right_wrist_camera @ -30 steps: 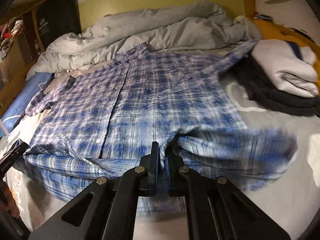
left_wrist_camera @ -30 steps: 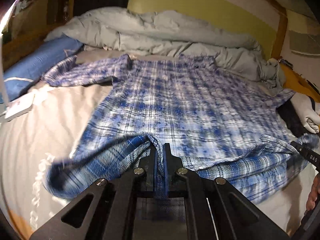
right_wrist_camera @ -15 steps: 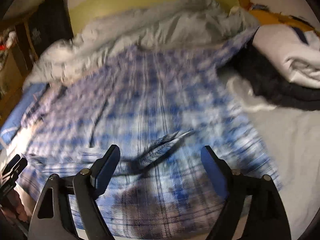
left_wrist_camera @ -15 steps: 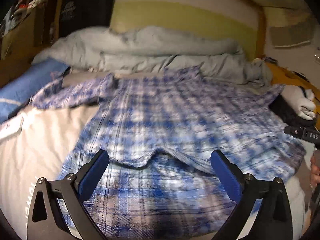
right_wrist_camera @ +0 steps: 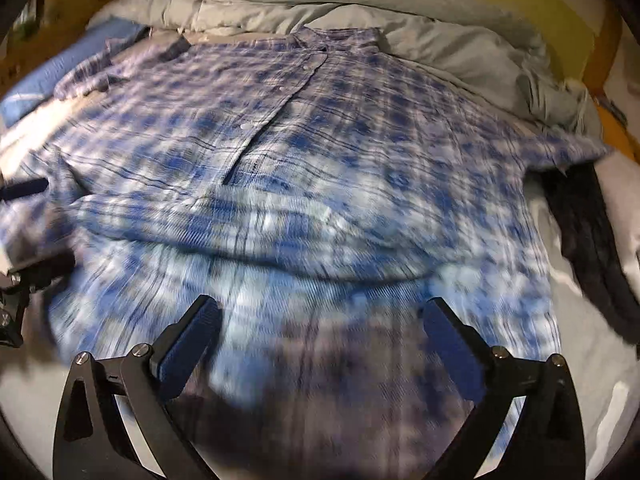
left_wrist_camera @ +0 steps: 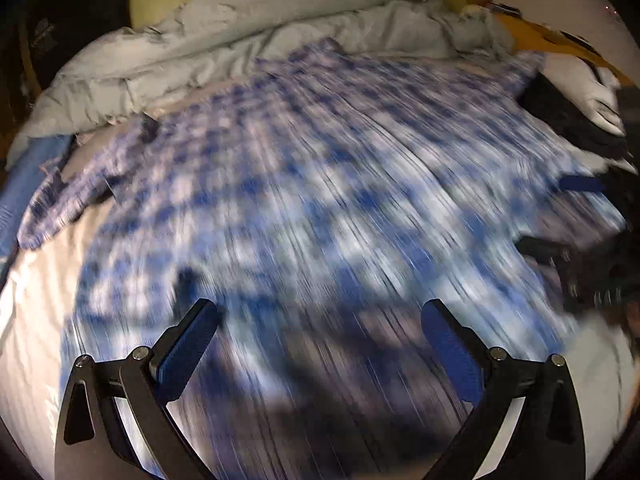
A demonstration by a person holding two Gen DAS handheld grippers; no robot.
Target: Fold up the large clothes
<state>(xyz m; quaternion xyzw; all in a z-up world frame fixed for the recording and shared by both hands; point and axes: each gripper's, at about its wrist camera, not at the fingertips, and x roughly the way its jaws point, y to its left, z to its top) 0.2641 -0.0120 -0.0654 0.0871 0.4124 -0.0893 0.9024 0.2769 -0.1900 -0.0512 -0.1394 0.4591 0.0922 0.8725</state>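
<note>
A large blue and white plaid shirt [left_wrist_camera: 320,184] lies spread front up on the bed, collar toward the far side; it also shows in the right wrist view [right_wrist_camera: 320,152], with the button placket running down its middle. Its lower hem is folded up over the body. My left gripper [left_wrist_camera: 320,320] is open and empty above the near part of the shirt. My right gripper [right_wrist_camera: 320,320] is open and empty above the same near part. Both views are blurred by motion. The other gripper shows at the right edge of the left wrist view [left_wrist_camera: 580,264].
A rumpled grey duvet [left_wrist_camera: 260,32] lies behind the shirt. A blue pillow [right_wrist_camera: 52,76] is at the far left. Dark and white folded clothes [left_wrist_camera: 576,100] lie at the right, also seen in the right wrist view [right_wrist_camera: 592,240]. The white sheet [left_wrist_camera: 32,312] shows at the left.
Both grippers were shut on the shirt's hem one second ago. They have let go and opened wide, and the hem now lies folded on the shirt. Both cameras are moving.
</note>
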